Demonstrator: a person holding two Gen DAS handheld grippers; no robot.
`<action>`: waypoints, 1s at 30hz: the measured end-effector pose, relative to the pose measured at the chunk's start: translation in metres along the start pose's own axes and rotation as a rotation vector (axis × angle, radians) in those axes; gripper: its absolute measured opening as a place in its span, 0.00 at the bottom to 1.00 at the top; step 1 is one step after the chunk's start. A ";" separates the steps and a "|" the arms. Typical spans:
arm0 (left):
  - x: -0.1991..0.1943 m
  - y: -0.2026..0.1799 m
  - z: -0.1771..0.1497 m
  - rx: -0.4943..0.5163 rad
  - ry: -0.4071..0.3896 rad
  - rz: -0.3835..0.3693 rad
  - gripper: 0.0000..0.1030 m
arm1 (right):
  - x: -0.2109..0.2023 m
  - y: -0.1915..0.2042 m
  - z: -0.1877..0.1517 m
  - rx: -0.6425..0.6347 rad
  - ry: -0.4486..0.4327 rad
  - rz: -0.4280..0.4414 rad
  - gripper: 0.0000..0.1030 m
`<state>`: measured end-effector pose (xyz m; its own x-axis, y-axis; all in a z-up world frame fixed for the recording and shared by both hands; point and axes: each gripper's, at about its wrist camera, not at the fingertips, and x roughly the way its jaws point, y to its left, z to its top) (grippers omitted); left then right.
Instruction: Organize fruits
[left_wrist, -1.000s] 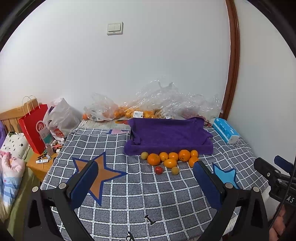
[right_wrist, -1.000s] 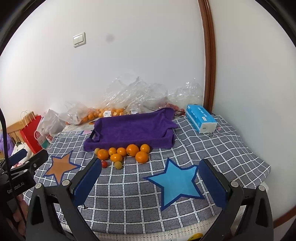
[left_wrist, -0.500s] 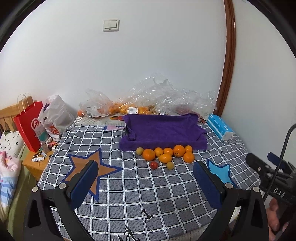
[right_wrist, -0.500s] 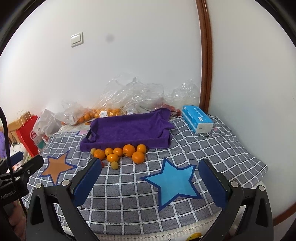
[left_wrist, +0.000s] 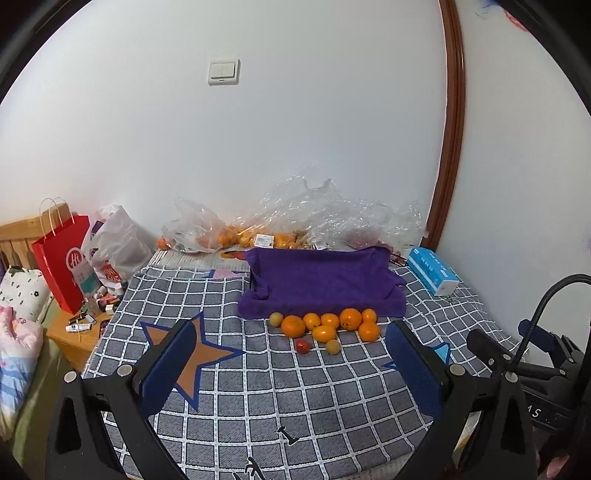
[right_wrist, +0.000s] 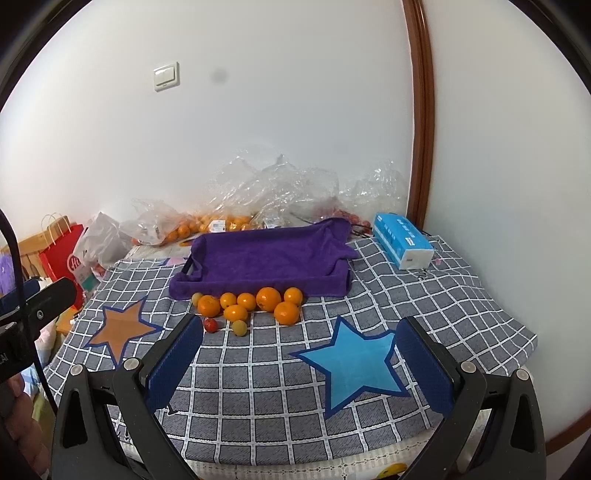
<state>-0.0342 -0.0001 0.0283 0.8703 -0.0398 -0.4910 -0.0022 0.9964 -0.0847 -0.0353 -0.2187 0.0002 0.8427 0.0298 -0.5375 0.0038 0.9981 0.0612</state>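
Several oranges (left_wrist: 325, 325) (right_wrist: 255, 301) lie in a cluster on the grey checked cloth, just in front of a tray draped in purple cloth (left_wrist: 325, 282) (right_wrist: 266, 258). A small red fruit (left_wrist: 302, 346) (right_wrist: 211, 325) and two small yellow-green fruits (left_wrist: 333, 346) (right_wrist: 239, 327) lie with them. My left gripper (left_wrist: 291, 363) hovers open over the near part of the cloth, well short of the fruit. My right gripper (right_wrist: 301, 360) is open too, above the blue star (right_wrist: 354, 363), with nothing between its fingers.
Clear plastic bags (left_wrist: 295, 225) holding more oranges line the back wall. A blue tissue box (left_wrist: 432, 271) (right_wrist: 402, 245) sits at the back right. A red paper bag (left_wrist: 61, 258) and a white bag stand left. The cloth's edge drops off on the left and right.
Both cameras have tilted or pulled back a little, so the fruit and tray sit slightly farther and lower in view. Both grippers stay open and hold nothing.
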 end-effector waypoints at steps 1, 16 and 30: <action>0.000 0.001 0.000 -0.003 0.001 0.001 1.00 | 0.000 0.000 0.000 -0.001 -0.001 0.000 1.00; 0.021 0.035 -0.011 -0.056 0.032 0.050 1.00 | 0.007 0.003 0.000 -0.016 0.016 0.012 1.00; 0.060 0.046 -0.005 -0.078 0.063 0.027 0.99 | 0.022 0.009 0.014 -0.066 -0.040 -0.042 1.00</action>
<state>0.0156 0.0434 -0.0101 0.8364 -0.0203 -0.5477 -0.0657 0.9884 -0.1369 -0.0087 -0.2097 0.0006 0.8632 -0.0131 -0.5047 0.0054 0.9998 -0.0167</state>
